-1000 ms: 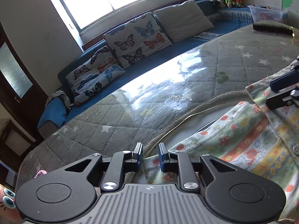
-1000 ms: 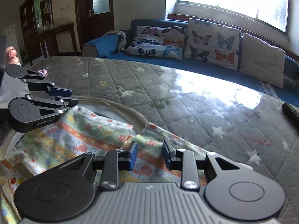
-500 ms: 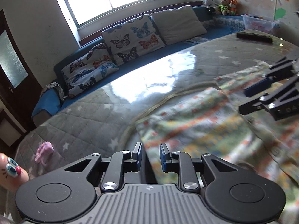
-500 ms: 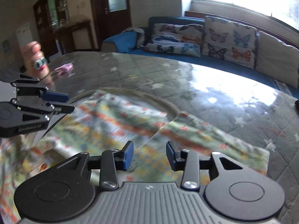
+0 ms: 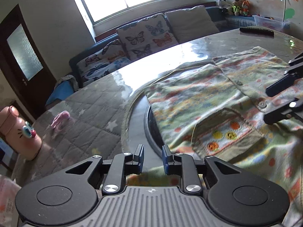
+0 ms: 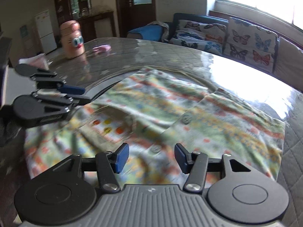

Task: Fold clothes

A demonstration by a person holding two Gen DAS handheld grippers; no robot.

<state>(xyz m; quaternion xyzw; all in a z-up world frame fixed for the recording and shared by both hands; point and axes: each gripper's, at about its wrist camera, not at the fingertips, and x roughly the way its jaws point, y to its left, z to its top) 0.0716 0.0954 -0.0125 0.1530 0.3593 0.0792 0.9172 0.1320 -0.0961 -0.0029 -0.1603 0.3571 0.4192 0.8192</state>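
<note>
**Two tongs over a spread shirt, nothing gripped**

Two tongs hover above the patterned shirt (image 6: 170,113), which lies flat w/ buttons up on the tabletop (image 5: 90,124), a round top under a grey quilted star cover w/ glossy glare toward the window. Left tongs (image 5: 152,158): narrow gap, nothing between the pads, sitting at the shirt's 6 o'clock edge in left wrist view, over a dark curved rim where the cover stops. Right tongs (image 6: 151,158): spread wide, empty, above the button placket; fabric below is blurred. Shirt pocket (image 5: 225,132) w/ coloured dots sits near 3 o'clock of the left tongs.

Room: blue sofa (image 5: 79,62) w/ butterfly cushions (image 5: 145,36) under the bright window at 12 o'clock; dark wood door (image 5: 20,56) at 10 o'clock. Pink cat-face bottle (image 5: 18,132) stands upright at 9 o'clock, well apart from the shirt; small pink item (image 5: 60,119) lies near it. Dark flat object (image 5: 256,31) at 1 o'clock by the far edge.

Bare quilt btwn shirt and bottle, also beyond the shirt toward the sofa.
</note>
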